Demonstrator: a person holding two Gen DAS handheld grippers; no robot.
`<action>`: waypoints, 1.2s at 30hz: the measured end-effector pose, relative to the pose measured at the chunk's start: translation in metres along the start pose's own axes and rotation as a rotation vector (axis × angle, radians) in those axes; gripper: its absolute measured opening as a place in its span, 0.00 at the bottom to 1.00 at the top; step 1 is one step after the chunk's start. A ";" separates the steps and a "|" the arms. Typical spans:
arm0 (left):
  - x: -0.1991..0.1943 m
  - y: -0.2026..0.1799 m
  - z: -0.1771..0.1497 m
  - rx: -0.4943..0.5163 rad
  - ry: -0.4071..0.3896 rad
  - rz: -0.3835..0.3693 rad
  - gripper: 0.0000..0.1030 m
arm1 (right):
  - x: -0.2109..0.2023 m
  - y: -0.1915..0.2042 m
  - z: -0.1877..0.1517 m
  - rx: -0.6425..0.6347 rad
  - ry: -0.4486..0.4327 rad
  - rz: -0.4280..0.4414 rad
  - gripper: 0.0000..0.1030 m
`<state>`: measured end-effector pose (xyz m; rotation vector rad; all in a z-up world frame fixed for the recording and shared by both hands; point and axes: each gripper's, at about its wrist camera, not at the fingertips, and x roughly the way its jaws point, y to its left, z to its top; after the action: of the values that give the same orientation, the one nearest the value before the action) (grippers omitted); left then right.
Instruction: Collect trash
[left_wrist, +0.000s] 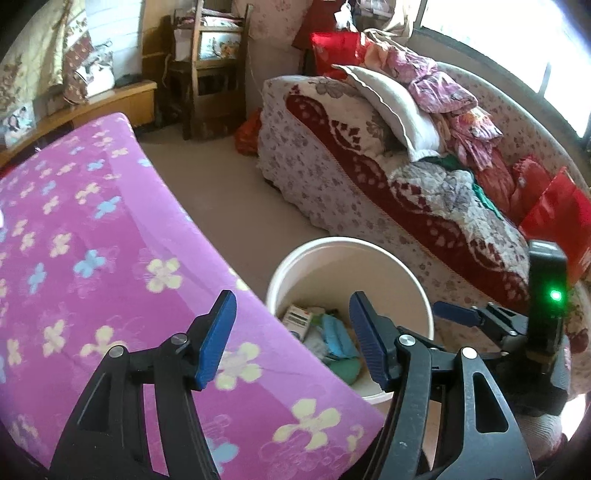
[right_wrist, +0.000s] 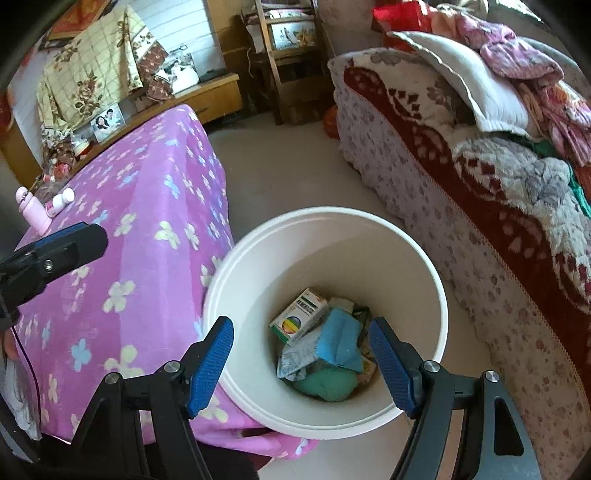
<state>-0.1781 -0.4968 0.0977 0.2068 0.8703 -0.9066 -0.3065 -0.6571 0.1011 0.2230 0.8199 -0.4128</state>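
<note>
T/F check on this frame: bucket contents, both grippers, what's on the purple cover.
1. The white bucket is empty. False: it holds a small carton, a blue piece and other scraps.
2. The right gripper is open, holding nothing. True.
3. The left gripper grips a carton. False: open, empty.
4. A pink bottle stands on the purple floral cover. True.
5. The bucket sits on the sofa. False: on the floor, between cover and sofa.

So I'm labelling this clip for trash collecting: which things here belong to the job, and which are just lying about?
Part of the job:
- white bucket
- trash inside it: small printed box, blue wrapper, green lump
- left gripper and right gripper, both open and empty

Just lying about:
- pink bottle on the purple flowered cover
- framed photo
- grey pillow
</note>
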 end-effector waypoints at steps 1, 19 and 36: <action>-0.004 0.002 -0.001 -0.002 -0.008 0.022 0.61 | -0.003 0.003 0.000 -0.001 -0.010 -0.002 0.71; -0.086 0.011 -0.013 0.019 -0.171 0.107 0.61 | -0.083 0.056 -0.007 0.033 -0.228 -0.086 0.71; -0.138 0.012 -0.028 0.021 -0.282 0.114 0.61 | -0.149 0.084 -0.014 0.025 -0.392 -0.124 0.78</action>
<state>-0.2281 -0.3923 0.1780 0.1405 0.5822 -0.8151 -0.3698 -0.5364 0.2055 0.1093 0.4444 -0.5625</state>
